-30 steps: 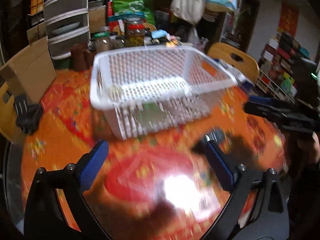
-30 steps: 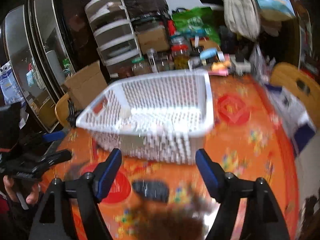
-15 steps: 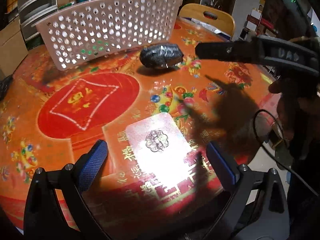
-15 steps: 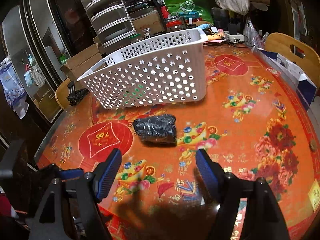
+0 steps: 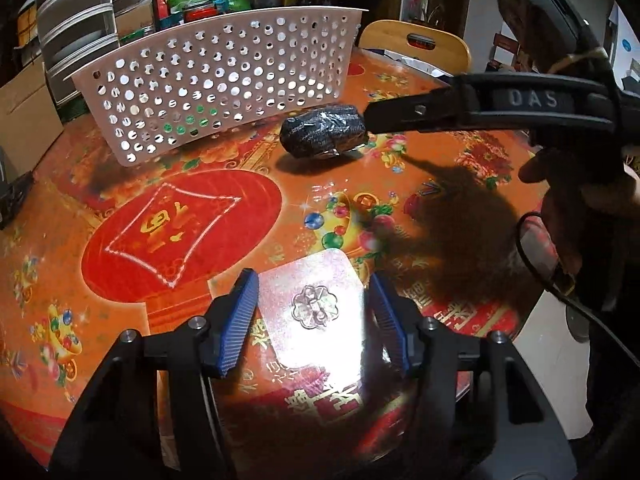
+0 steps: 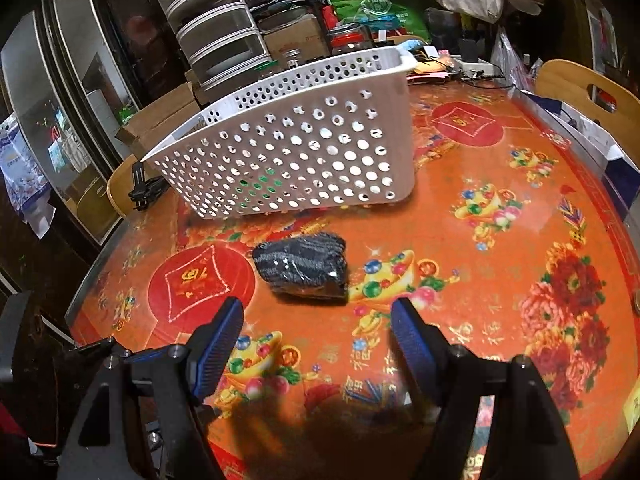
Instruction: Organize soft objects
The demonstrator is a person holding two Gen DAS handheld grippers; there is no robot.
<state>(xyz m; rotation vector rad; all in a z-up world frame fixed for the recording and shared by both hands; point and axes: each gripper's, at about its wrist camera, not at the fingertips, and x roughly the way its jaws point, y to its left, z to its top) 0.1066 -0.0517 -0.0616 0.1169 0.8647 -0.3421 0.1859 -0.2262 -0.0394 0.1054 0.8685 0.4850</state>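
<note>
- The round table [image 6: 500, 184], under its red and orange festive cloth, carries only two things that bear on the task: a basket and one soft bundle.
- The white perforated basket [image 6: 304, 160] stands toward the far side; through the holes something green shows, but whether it lies inside or behind cannot be told.
- The dark wrapped sock bundle [image 6: 304, 266] lies on the cloth just in front of the basket, apart from it, so it looks not yet sorted.
- The right gripper [image 6: 318, 334] hovers near the bundle with its fingers spread wide and holds nothing.
- The left gripper [image 5: 312, 322] hangs lower over the near table edge, fingers parted and empty, well apart from the bundle.
- Judged from this, the grasp and the placing into the basket are left to do.
</note>
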